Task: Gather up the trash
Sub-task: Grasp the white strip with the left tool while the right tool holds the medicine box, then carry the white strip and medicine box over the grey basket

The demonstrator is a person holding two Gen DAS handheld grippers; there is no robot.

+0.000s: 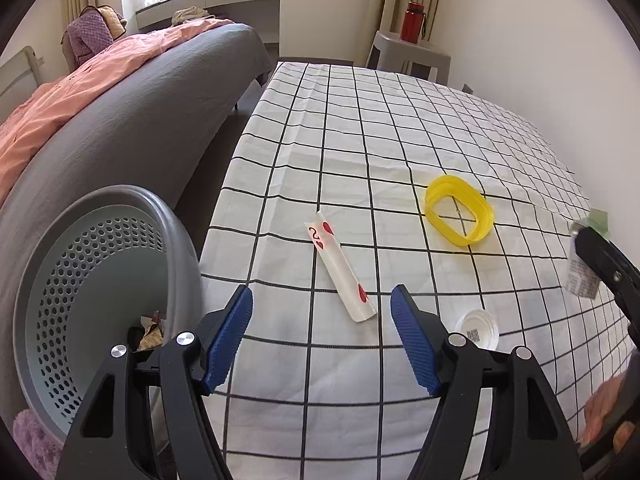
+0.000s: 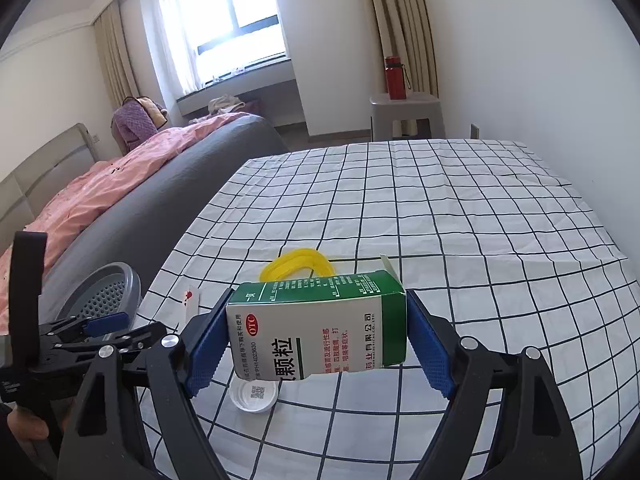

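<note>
A green and white medicine box [image 2: 320, 328] hangs above the checked tablecloth [image 2: 460, 220], with my right gripper [image 2: 316, 344] shut on its two ends. My left gripper [image 1: 322, 336] stands open over the cloth with nothing between its blue pads. Just beyond its fingertips lies a bent playing card, a two of hearts [image 1: 340, 268]. A yellow plastic ring [image 1: 459, 210] lies further back on the right, and a white bottle cap [image 1: 478, 328] sits beside the right finger. The grey perforated bin [image 1: 92, 272] stands left of the table, some scraps inside. The box [image 1: 582, 280] also shows at the right edge.
A grey bed with a pink duvet [image 1: 80, 92] runs along the left, behind the bin. A grey stool with a red bottle [image 2: 395, 78] stands past the table's far end by the wall. A hand [image 1: 608, 412] shows at the lower right.
</note>
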